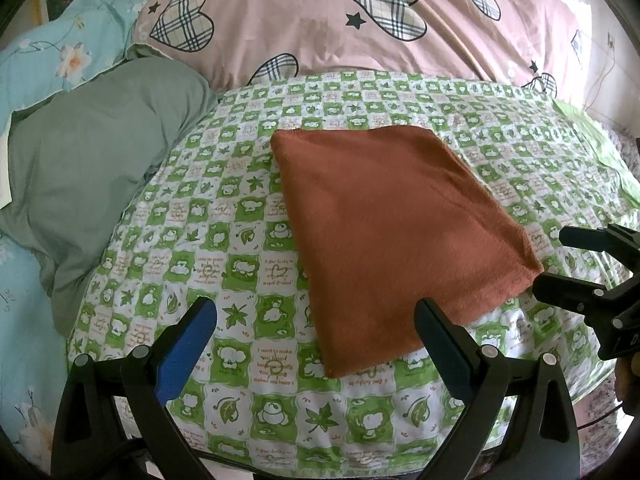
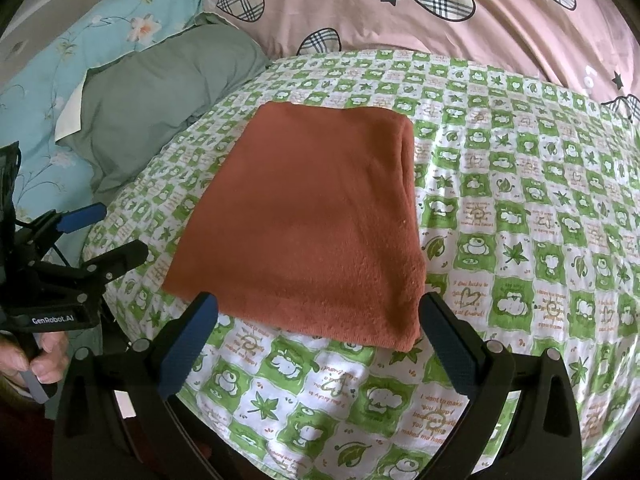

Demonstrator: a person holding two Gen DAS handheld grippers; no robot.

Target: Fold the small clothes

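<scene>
Open checked sheet [image 2: 520,240] around the rust cloth [image 2: 312,220]; green pillow [image 1: 100,168] bulking left.

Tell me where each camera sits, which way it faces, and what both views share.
Left wrist: on the left tongs, open, facing forward over the cloth's near left edge; right tongs at the right.
Right wrist: on the right tongs, open, facing the cloth's near right corner; left tongs and a hand at the left.
Shared: brown cloth, green checked sheet, pink quilt.
</scene>
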